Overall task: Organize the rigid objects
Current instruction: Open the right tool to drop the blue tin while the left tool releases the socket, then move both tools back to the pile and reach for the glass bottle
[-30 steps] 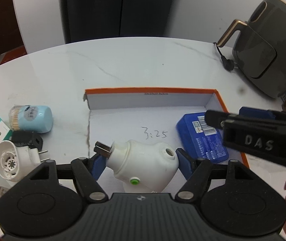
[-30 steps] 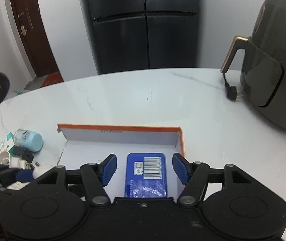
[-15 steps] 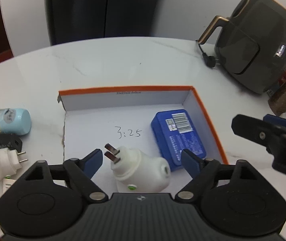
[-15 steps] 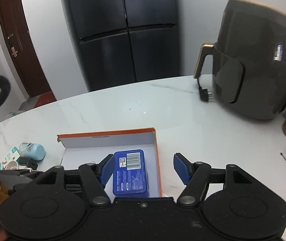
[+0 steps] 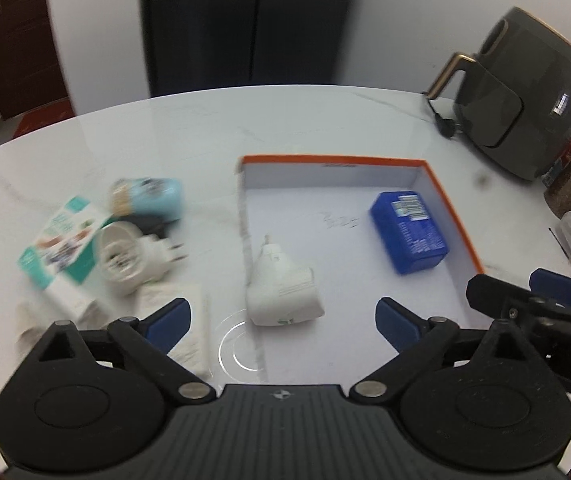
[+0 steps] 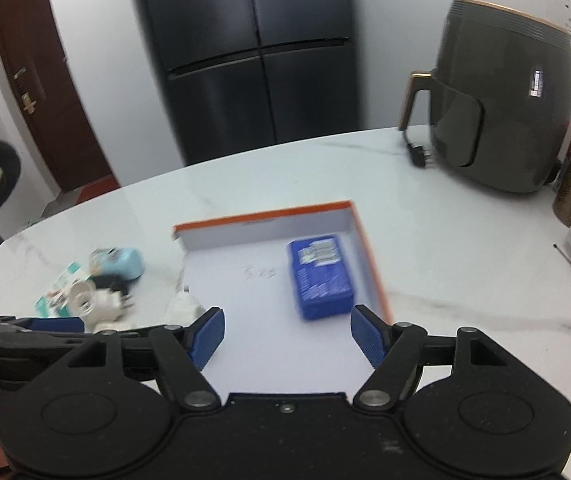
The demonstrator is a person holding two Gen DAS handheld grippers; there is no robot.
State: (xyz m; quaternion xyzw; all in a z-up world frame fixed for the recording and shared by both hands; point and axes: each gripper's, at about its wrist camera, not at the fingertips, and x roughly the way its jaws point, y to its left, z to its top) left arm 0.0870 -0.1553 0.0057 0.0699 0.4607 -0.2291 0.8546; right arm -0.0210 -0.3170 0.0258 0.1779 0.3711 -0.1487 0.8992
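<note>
Both the left tool (image 5: 283, 314) and right tool (image 6: 287, 334) hang spread and empty; the white plastic plug adapter (image 5: 281, 286) straddles the orange-rimmed white cardboard tray (image 5: 333, 159)'s left wall and may tip out

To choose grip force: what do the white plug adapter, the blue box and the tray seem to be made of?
White plug adapter: probably hard matte plastic, with a smooth moulded shell. Blue box: unclear, printed glossy tin or plastic. Tray: likely cardboard, with thin folded walls and handwriting on the floor.
</note>
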